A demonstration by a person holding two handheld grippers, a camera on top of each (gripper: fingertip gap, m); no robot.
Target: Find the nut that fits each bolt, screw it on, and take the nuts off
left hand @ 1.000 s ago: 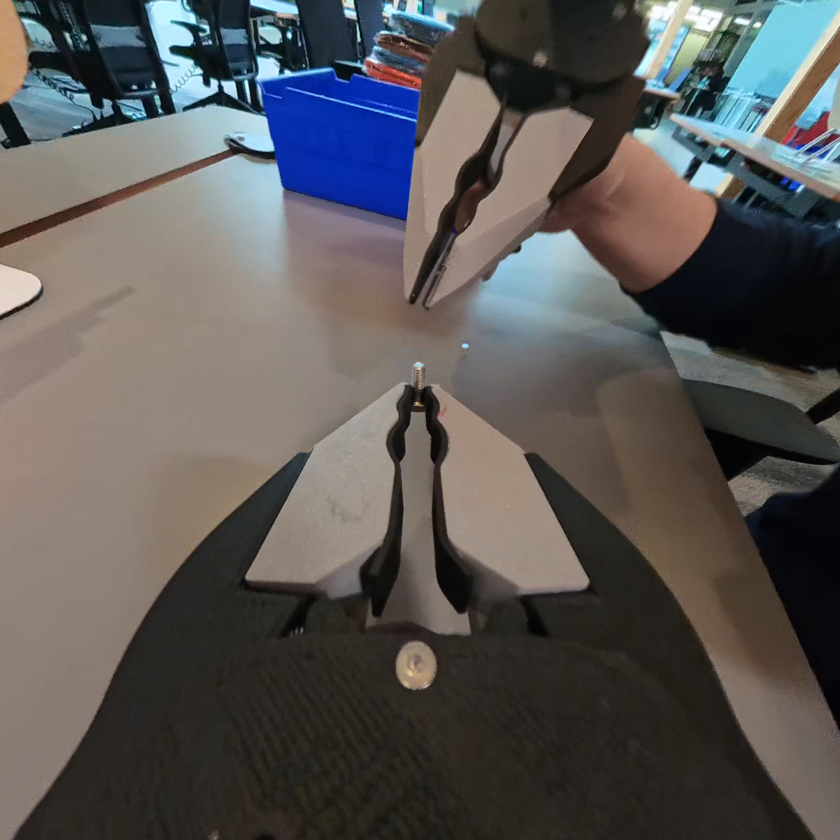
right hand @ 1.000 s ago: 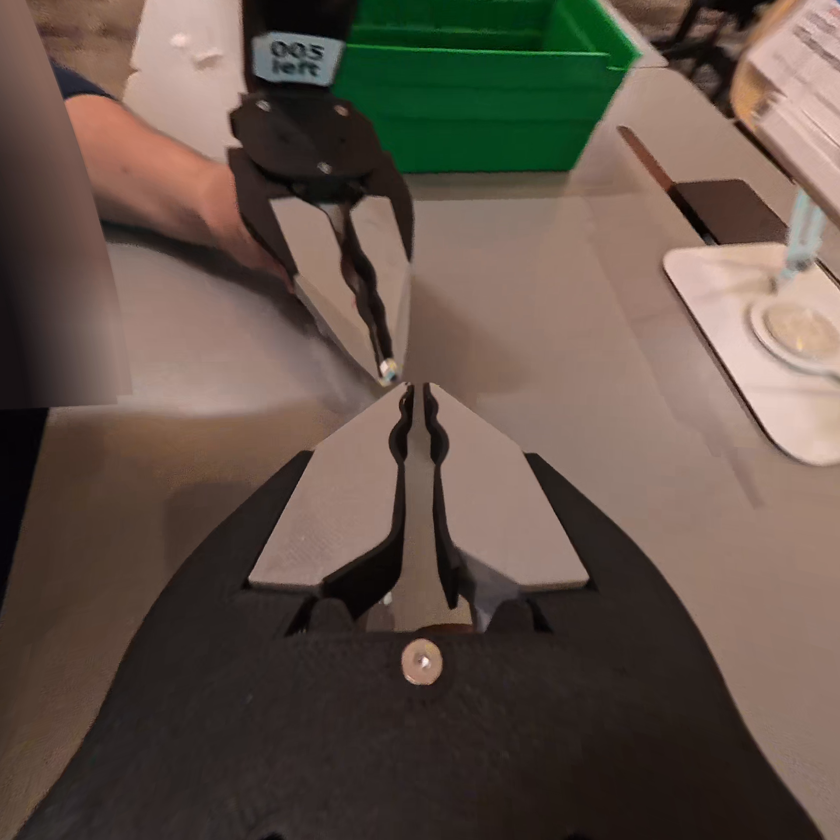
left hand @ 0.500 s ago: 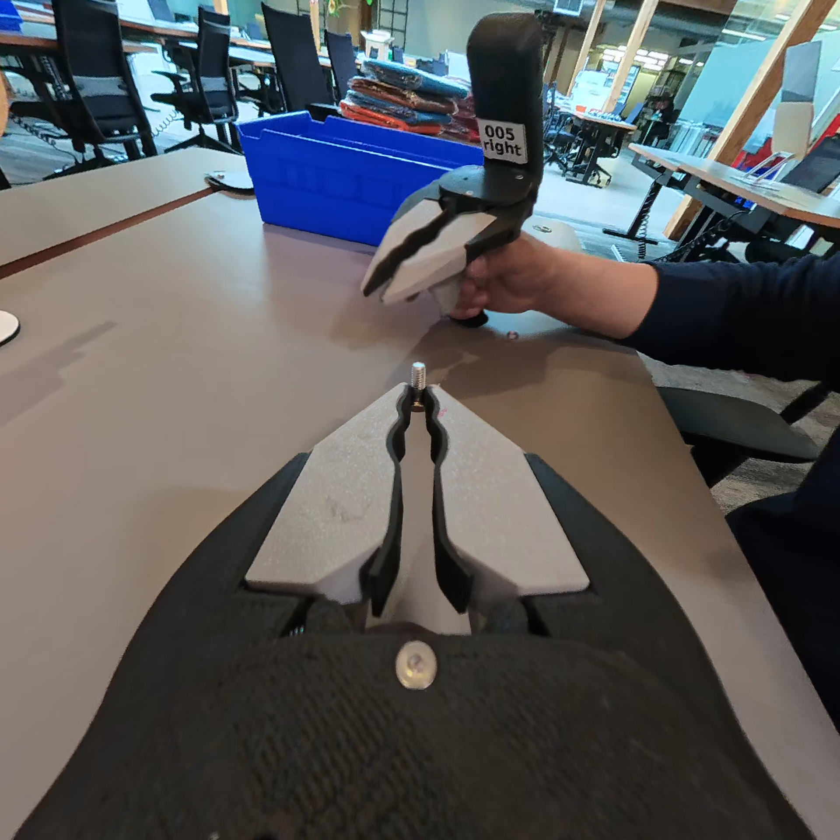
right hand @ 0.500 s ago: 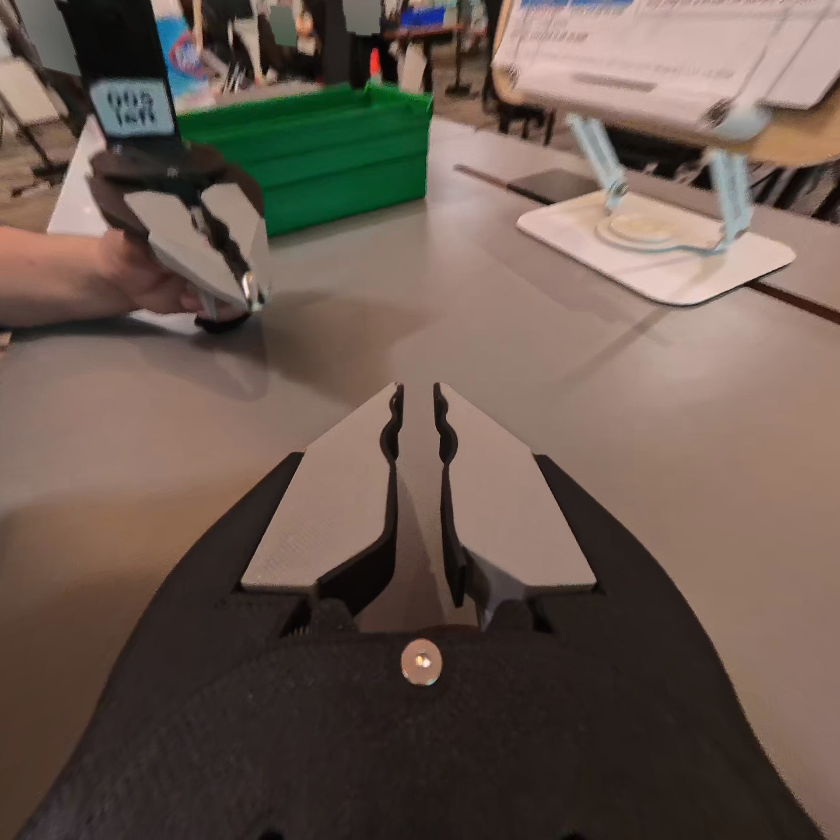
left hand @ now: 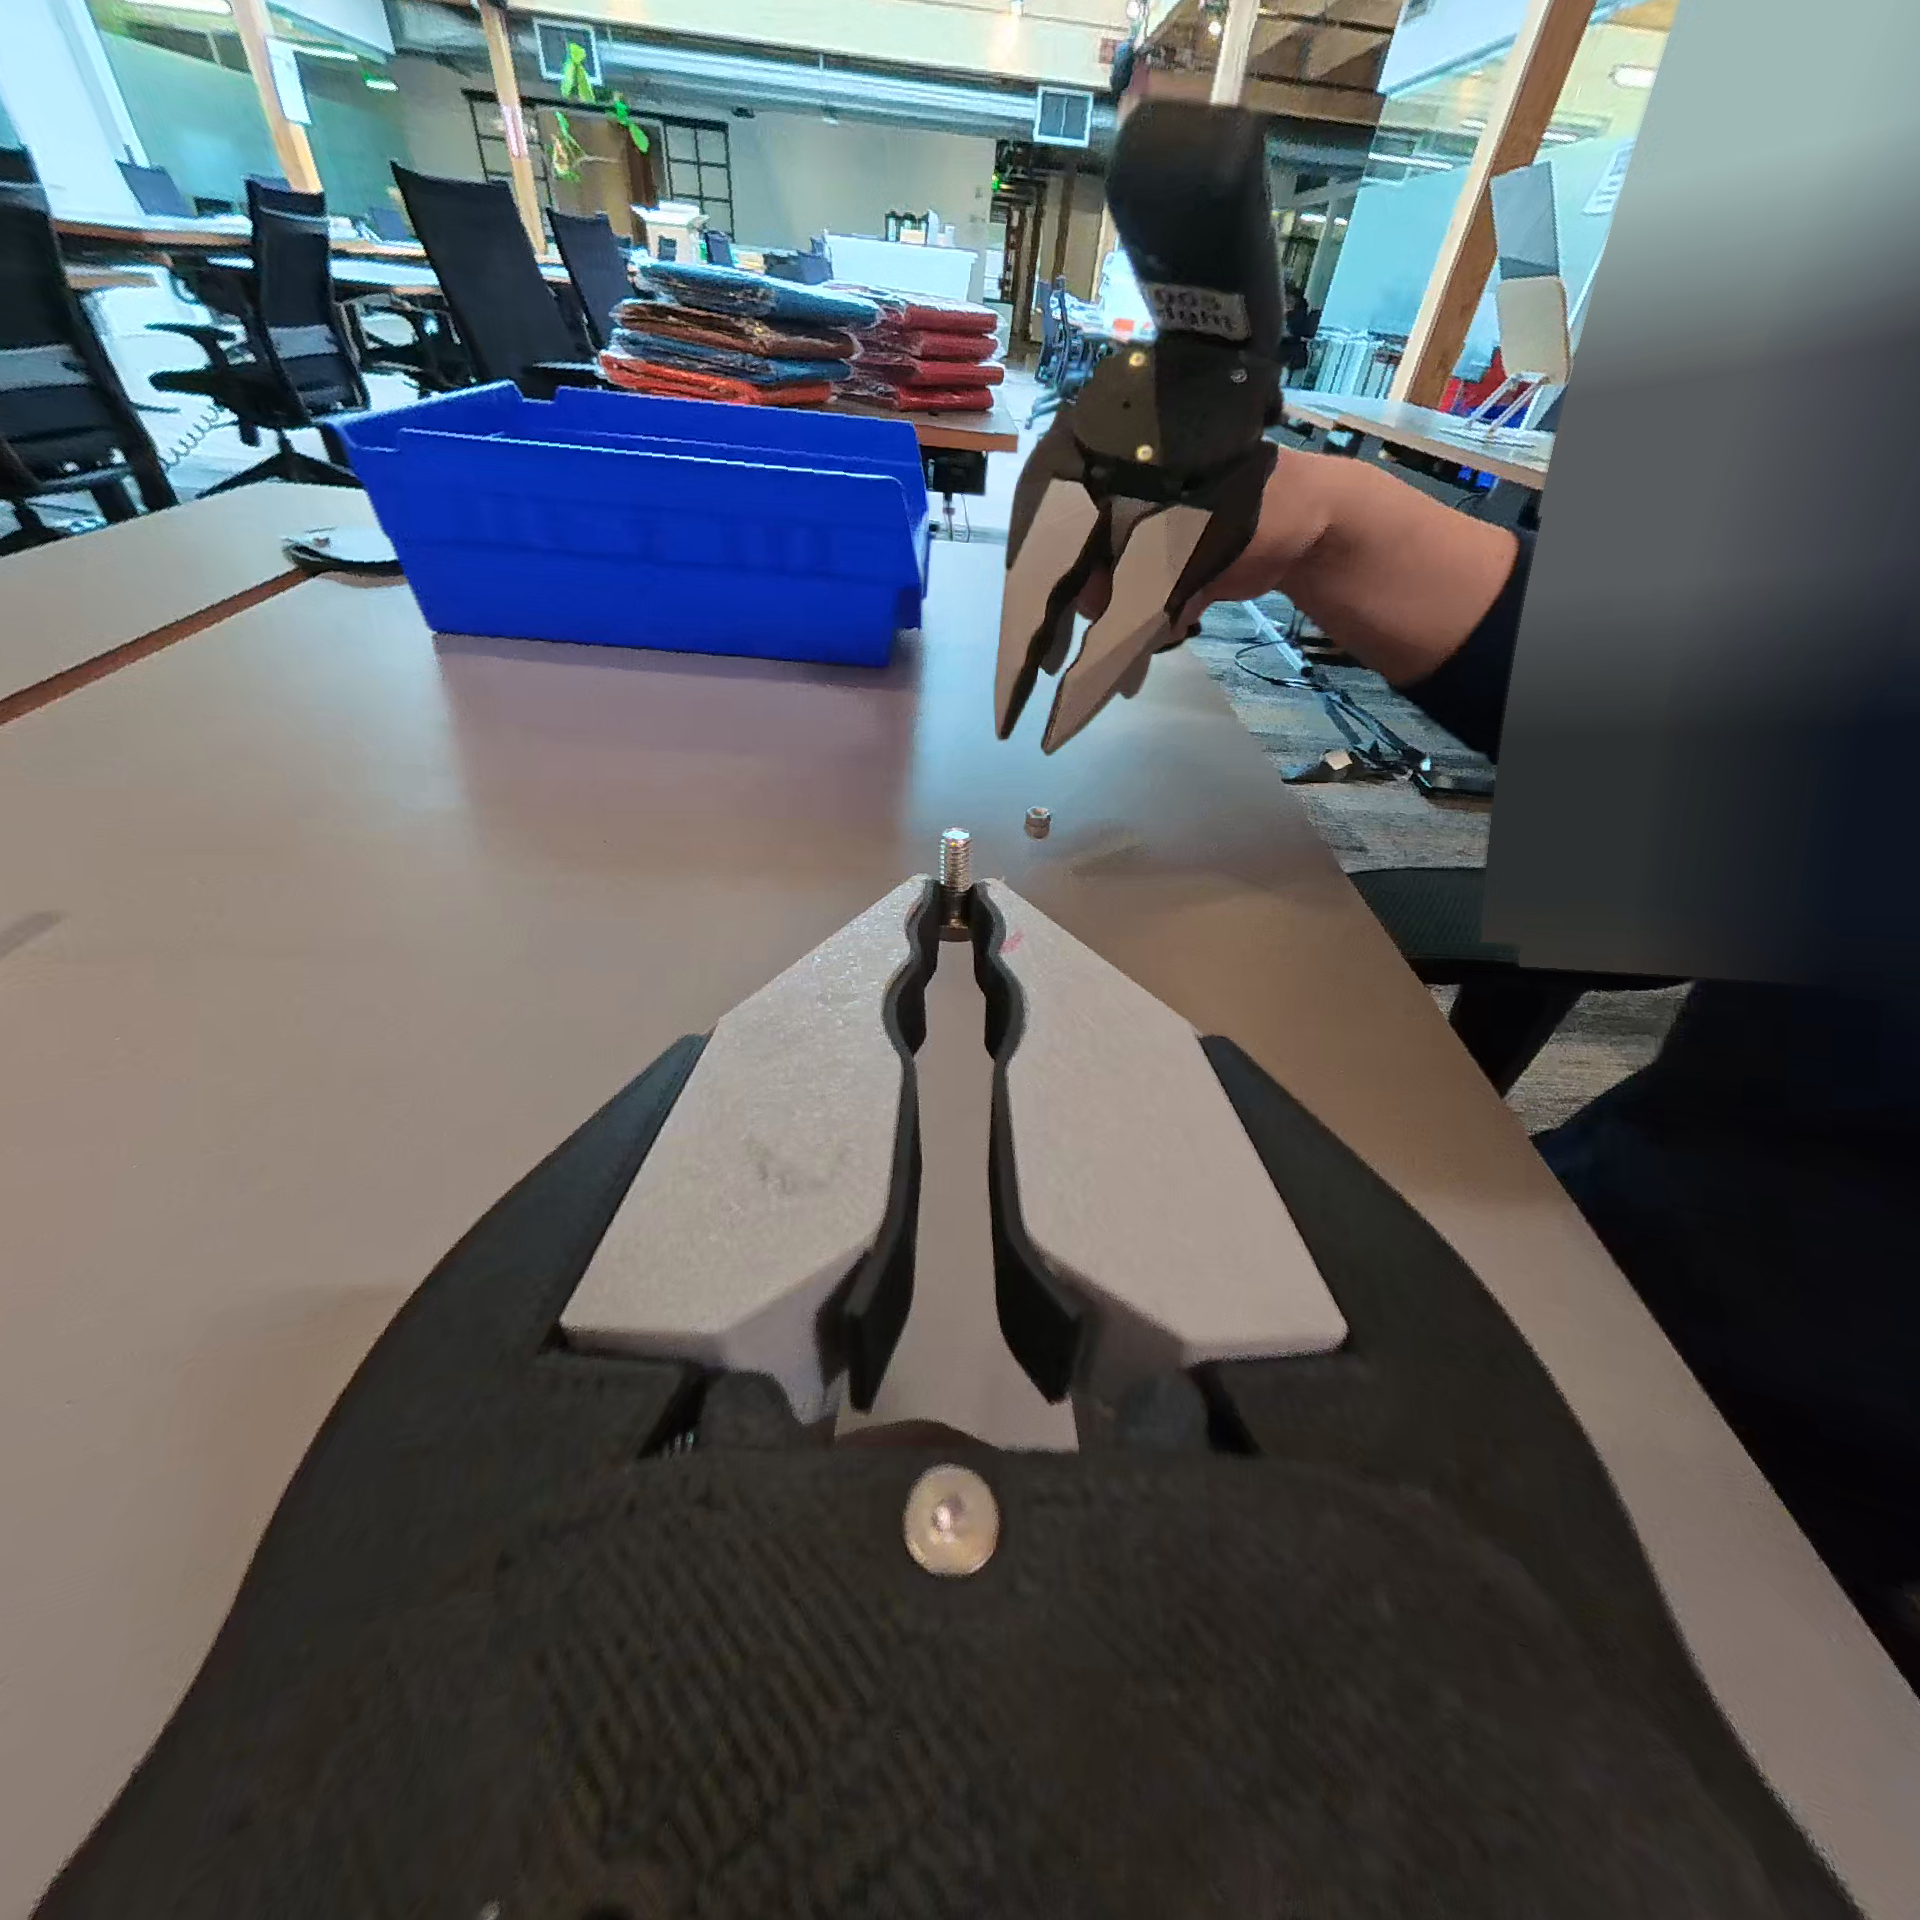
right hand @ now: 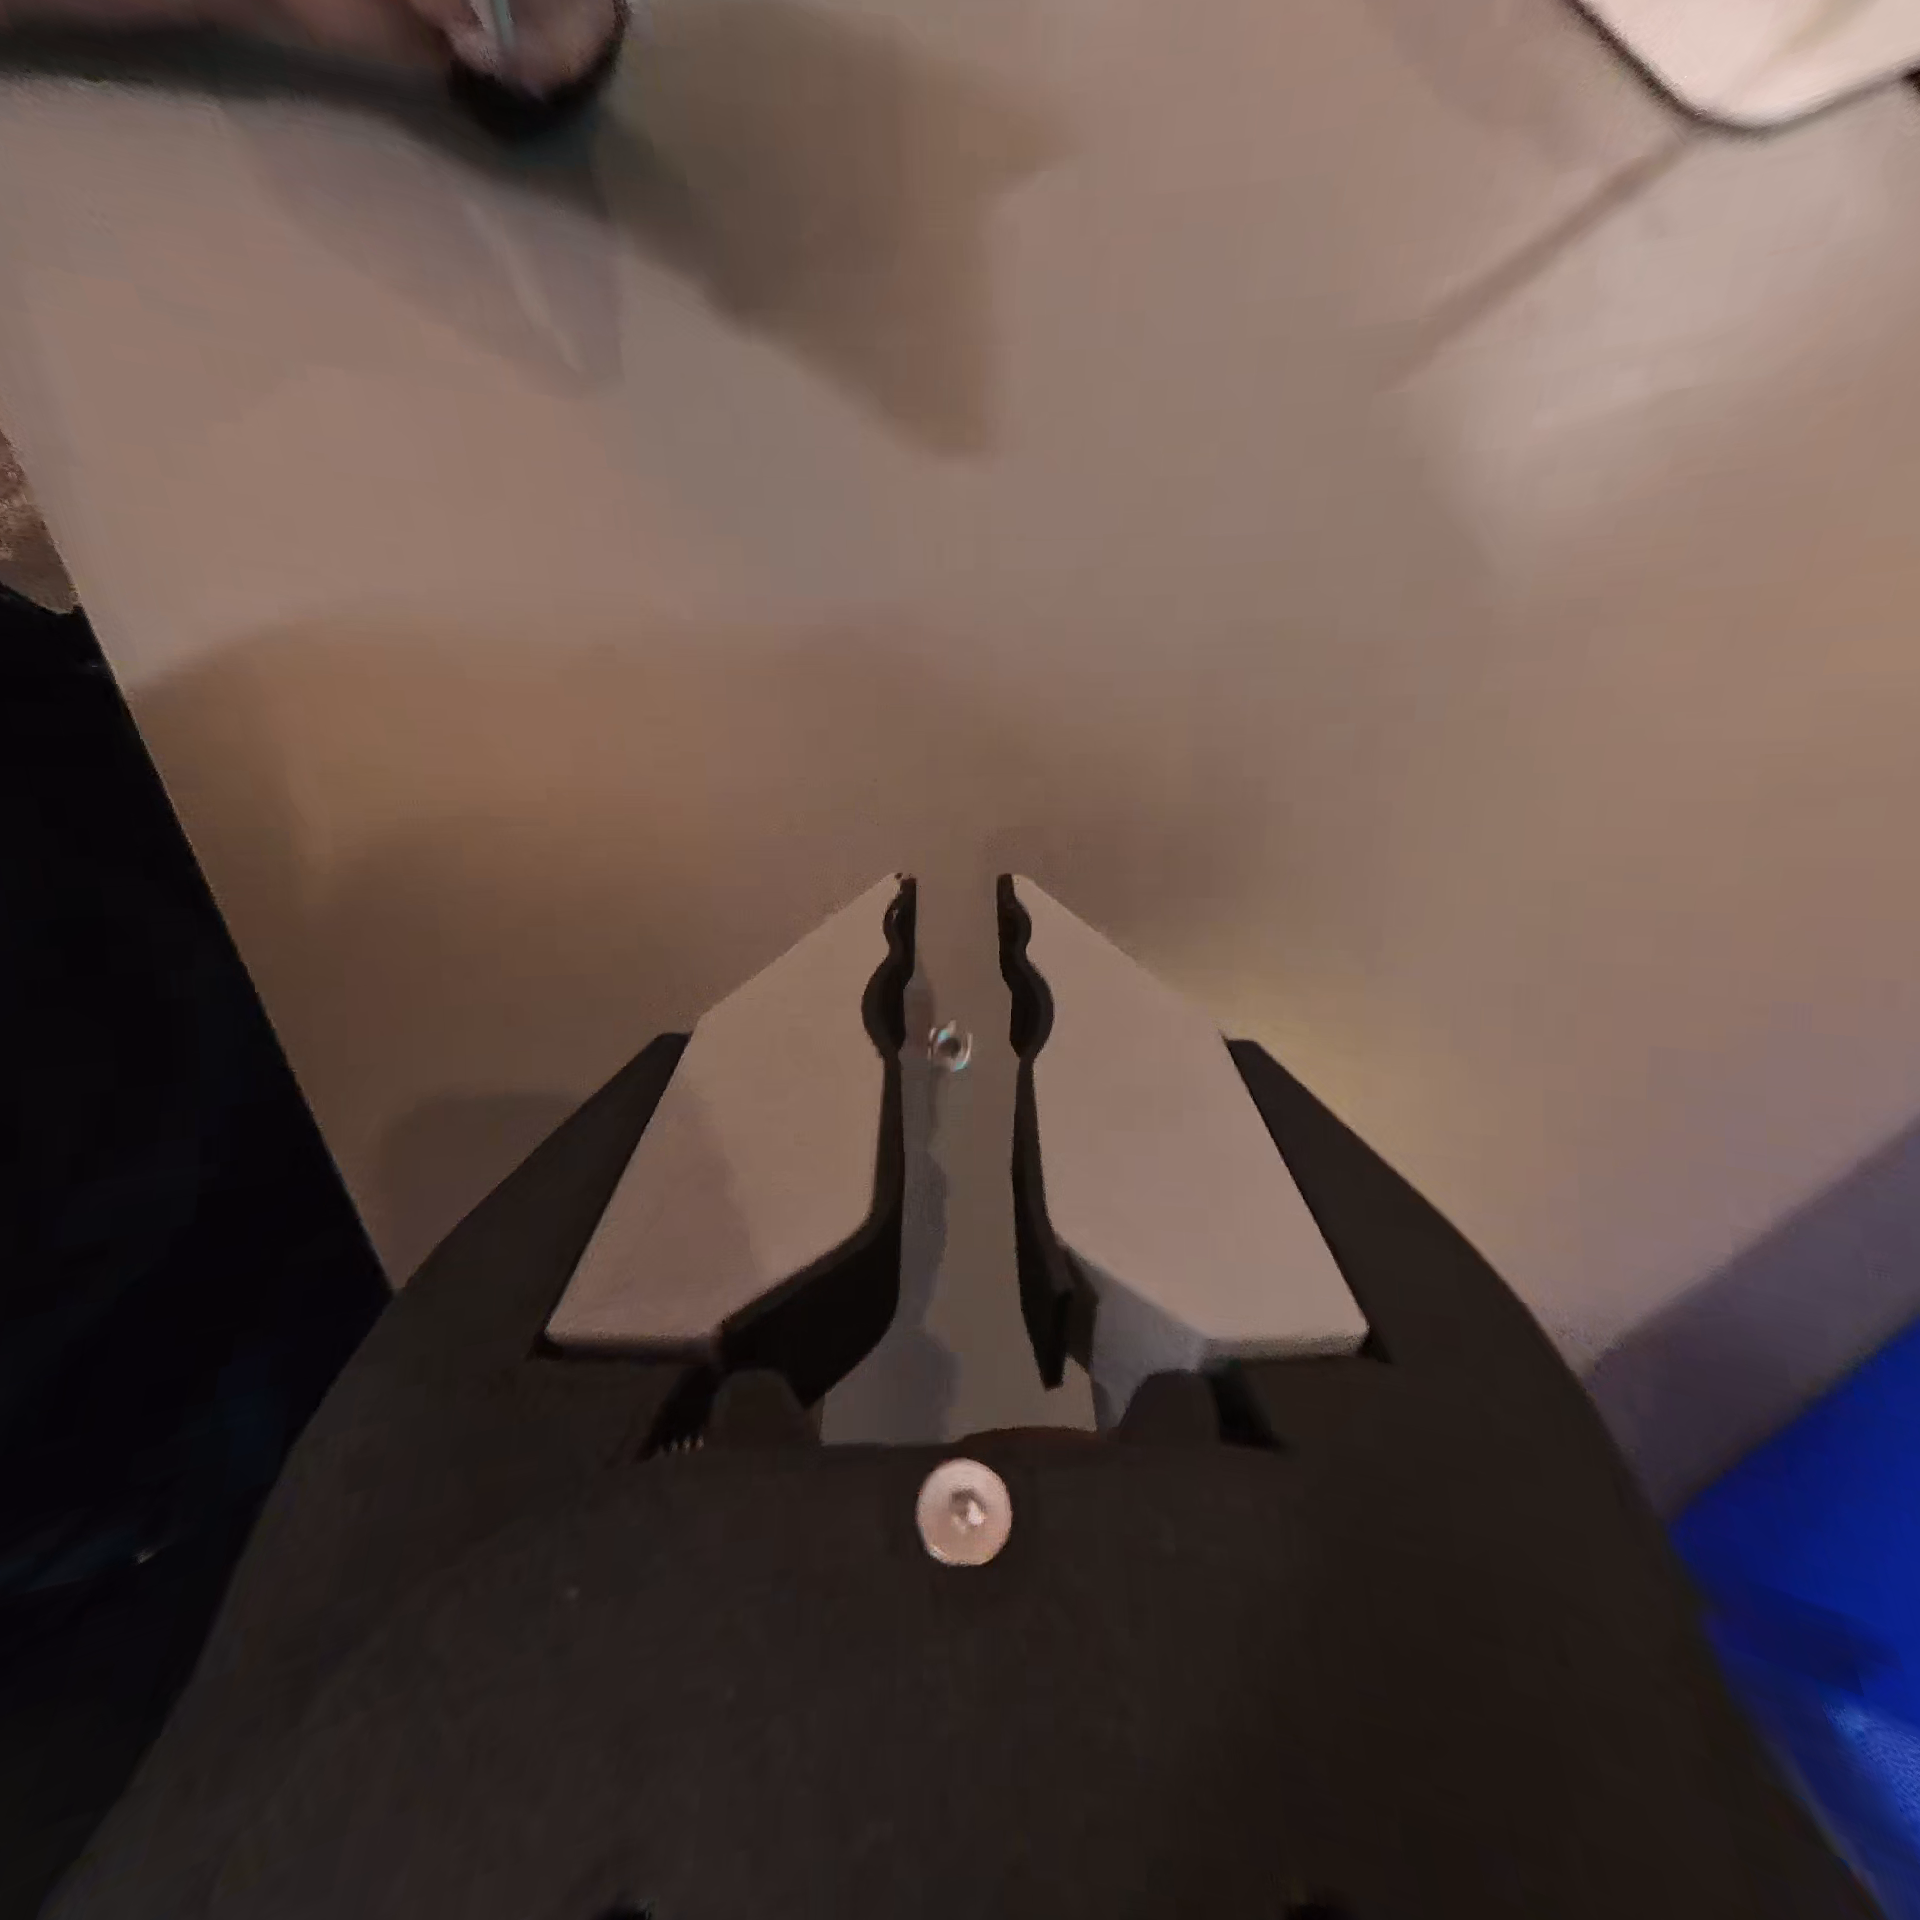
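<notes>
Left wrist view: small steel bolt (left hand: 954, 862), thread upward, pinched at its lower end between the left hand-held gripper's (left hand: 954, 914) closed tips. Loose nut (left hand: 1036, 822) lies on the counter (left hand: 520, 831) at 1 o'clock from it, under the empty, slightly parted right hand-held gripper (left hand: 1023, 732). Nut probably light, hard, slippery; take it across opposite flats.

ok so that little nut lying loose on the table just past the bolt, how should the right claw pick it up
Grip the nut across its outer sides, coming straight down from above. It is small and low on the table, so probably only a top-down pinch gets both fingertips around it. The right claw already hangs open just above, and the left claw holds the bolt alongside.
</notes>
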